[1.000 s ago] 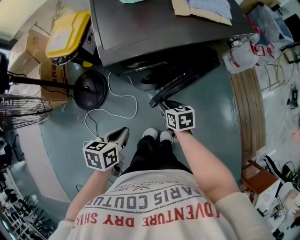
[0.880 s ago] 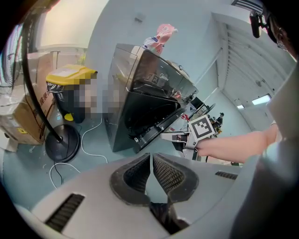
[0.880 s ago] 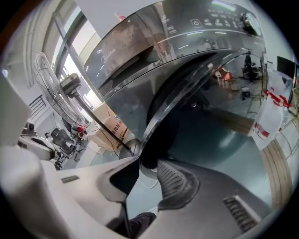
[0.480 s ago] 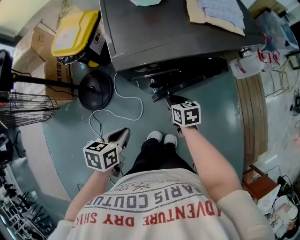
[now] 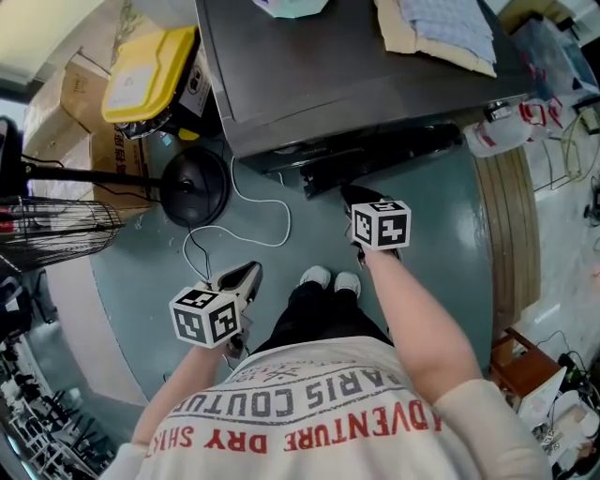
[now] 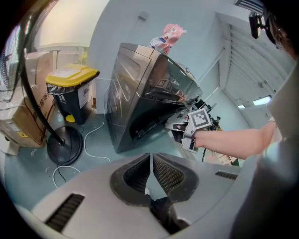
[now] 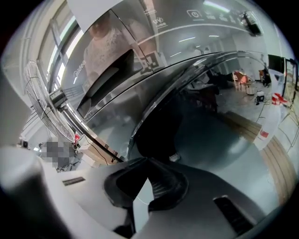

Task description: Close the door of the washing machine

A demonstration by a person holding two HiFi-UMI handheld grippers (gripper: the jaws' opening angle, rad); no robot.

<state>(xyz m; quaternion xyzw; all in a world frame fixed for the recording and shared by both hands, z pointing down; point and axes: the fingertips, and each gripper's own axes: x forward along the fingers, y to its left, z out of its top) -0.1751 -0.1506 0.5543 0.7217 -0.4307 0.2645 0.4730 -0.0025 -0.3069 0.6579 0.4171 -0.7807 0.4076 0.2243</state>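
Where the person's white printed T-shirt (image 5: 309, 412) fills the bottom of the head view, both forearms reach out over a grey-green floor (image 5: 431, 253). Nearest is the left gripper (image 5: 247, 275), held low beside the dark trouser legs and the white shoes (image 5: 333, 278). Its own view shows the two black ribbed jaws meeting at their tips with nothing between them. A thin white cable (image 5: 258, 220) loops across the floor just ahead of it and runs near the round black base of a stand fan (image 5: 194, 185).

Further forward, the right gripper (image 5: 358, 195) points down at the dark glossy door of the washing machine (image 5: 394, 155). Its jaws have just been closing and stand together, empty, right up by the door's shiny curved front. Whether the tips touch it cannot be made out. That door sits low on the front of the dark grey metal washing machine (image 5: 337, 75), swung almost home, with only a narrow dark gap showing along the cabinet.

On the machine's top a pale blue cloth (image 5: 450, 23) lies over a beige sheet (image 5: 398, 33). Left of the machine stands a black bin with a yellow lid (image 5: 150, 70), with brown cardboard boxes (image 5: 66, 103) beyond it.
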